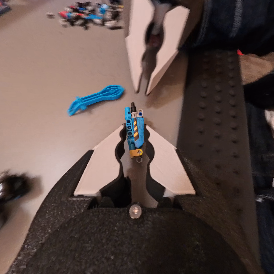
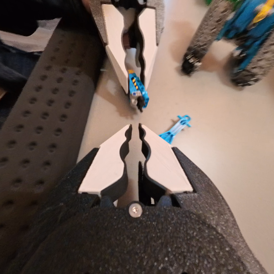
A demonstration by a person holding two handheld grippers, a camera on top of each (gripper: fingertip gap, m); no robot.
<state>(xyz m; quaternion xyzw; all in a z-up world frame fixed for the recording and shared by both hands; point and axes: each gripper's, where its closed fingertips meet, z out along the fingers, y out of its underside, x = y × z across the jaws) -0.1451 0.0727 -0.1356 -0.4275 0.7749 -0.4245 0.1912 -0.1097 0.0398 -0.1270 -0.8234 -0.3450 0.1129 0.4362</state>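
My left gripper [image 1: 134, 126] clamps a small blue, striped, yellow-ended plastic brick assembly [image 1: 134, 130] above the beige table [image 1: 44, 74]. My right gripper [image 2: 135, 126], nearly closed and empty, faces it; a blue plastic piece [image 1: 94, 99] lies to the left.

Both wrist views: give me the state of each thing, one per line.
left tongs: shut on the brick assembly
right tongs: nearly closed, empty
brick assembly: clamped, tip sticking out past the fingertips
blue loop piece: lying loose on the table
brick pile: far off, blurred
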